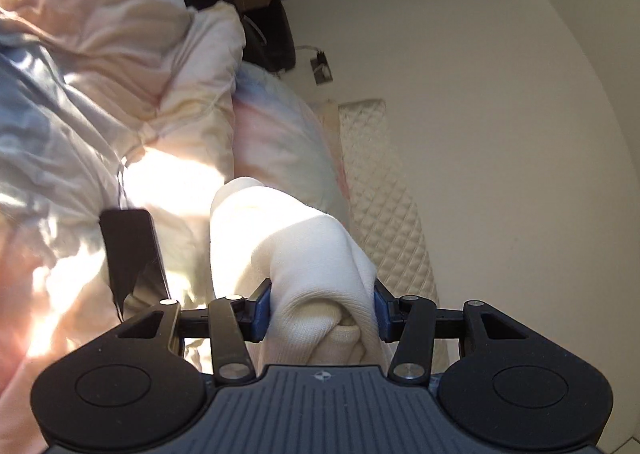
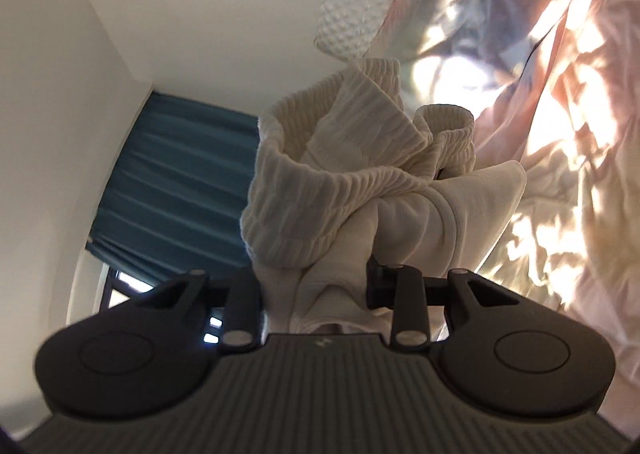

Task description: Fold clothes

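Now your left gripper (image 1: 320, 310) squeezes a bunch of the cream sweater (image 1: 296, 254), with its blue pads (image 1: 262, 310) pressed on both sides. Your right gripper (image 2: 316, 286) pinches the same cream sweater (image 2: 360, 182) near its ribbed cuffs. The sweater hangs bunched up just beside the rumpled pastel blanket (image 1: 100, 94), with the black phone (image 1: 132, 254) lying on the blanket.

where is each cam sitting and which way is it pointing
Left wrist: on the left gripper, facing along its fingers at the cream garment it clamps, pastel duvet and white wall beyond.
Right wrist: on the right gripper, facing the same garment's ribbed cuffs, blue curtain left, duvet right.
Shared: garment, duvet, wall. No hand shows, only gripper bodies.
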### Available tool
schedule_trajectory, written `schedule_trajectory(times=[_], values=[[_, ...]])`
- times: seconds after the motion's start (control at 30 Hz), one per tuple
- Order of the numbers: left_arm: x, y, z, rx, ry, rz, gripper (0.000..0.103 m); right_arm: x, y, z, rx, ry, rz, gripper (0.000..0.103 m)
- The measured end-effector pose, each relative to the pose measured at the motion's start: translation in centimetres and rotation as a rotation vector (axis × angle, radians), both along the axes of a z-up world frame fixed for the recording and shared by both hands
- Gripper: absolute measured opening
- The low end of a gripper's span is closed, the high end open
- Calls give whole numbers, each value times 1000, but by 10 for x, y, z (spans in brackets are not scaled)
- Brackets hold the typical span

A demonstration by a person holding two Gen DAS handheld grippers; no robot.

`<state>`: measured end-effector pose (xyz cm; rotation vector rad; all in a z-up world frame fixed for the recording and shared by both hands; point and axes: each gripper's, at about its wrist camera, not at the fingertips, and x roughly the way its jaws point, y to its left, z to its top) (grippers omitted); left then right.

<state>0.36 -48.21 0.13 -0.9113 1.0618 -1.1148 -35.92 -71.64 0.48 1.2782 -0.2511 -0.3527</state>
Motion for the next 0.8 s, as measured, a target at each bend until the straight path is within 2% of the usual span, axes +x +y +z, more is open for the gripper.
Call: schedule_trajectory(times=[0.17, 0.37, 0.53, 0.8], values=[[-14, -101, -31, 53, 9, -136, 50, -46, -31, -33, 13, -1, -151, 34], [-29, -177, -82, 89, -14, -251, 50, -82, -52, -91, 68, -23, -300, 34], [-23, -195, -129, 76, 13, -264, 50, -87, -49, -139, 121, -8, -327, 34], [-20, -191, -165, 156, 36, -283, 55, -84, -31, -199, 219, 12, -293, 37]])
